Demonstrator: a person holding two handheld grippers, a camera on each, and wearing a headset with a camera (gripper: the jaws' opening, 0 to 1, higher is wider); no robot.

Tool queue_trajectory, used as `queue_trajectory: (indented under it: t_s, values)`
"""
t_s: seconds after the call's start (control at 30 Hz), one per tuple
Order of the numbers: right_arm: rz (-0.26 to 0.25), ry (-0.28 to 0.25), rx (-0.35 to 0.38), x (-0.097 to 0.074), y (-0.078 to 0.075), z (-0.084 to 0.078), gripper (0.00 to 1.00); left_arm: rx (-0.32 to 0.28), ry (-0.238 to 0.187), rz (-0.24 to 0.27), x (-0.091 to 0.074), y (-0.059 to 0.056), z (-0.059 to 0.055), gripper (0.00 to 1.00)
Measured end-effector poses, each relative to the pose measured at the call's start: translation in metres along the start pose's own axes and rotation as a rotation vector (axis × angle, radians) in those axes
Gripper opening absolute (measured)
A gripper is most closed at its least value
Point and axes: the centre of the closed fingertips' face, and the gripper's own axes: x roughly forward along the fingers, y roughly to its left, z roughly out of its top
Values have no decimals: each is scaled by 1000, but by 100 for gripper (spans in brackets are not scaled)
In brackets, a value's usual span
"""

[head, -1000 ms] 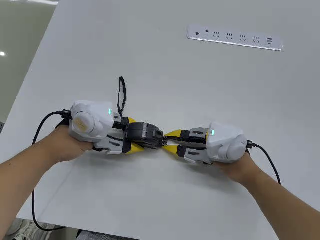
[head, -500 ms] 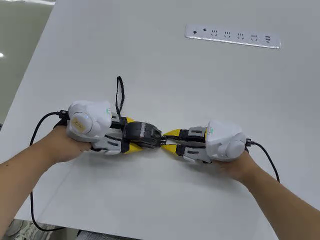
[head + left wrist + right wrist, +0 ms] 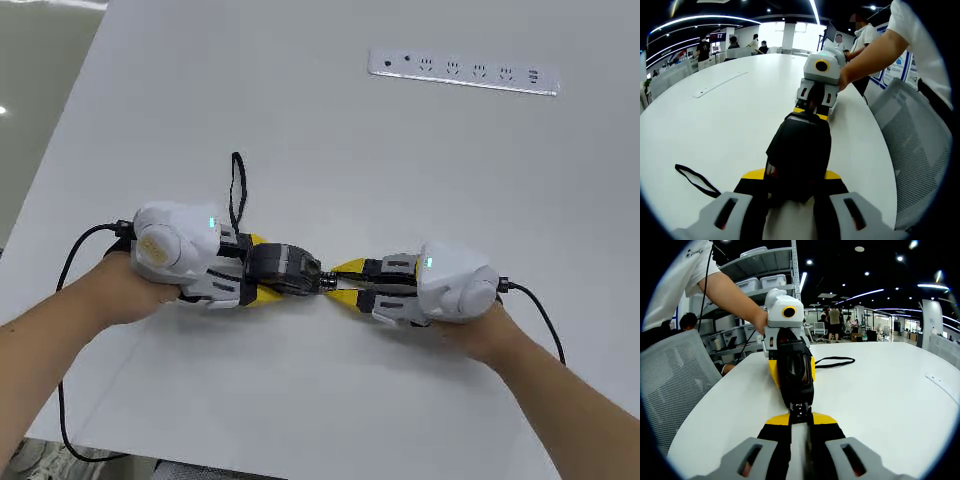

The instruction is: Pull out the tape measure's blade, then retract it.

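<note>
The left claw (image 3: 265, 268) is clenched around the dark tape measure (image 3: 288, 268), and its yellow jaws cover much of the case's sides. The right claw (image 3: 340, 281) is pinched shut on the blade's tip (image 3: 799, 412) right at the case mouth, so the hook is mostly hidden and hardly any blade shows. Whether the case touches the white surface (image 3: 330, 150) is hard to tell. A black strap (image 3: 238, 190) lies looped behind the left claw.
</note>
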Motion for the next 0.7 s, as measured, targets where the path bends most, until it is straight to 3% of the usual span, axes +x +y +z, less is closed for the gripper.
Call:
queue_trajectory:
  t_s: [0.7]
  values:
    - [-24,4,14,-24,2,-8,12,-3,2,10,0,0,-4,30]
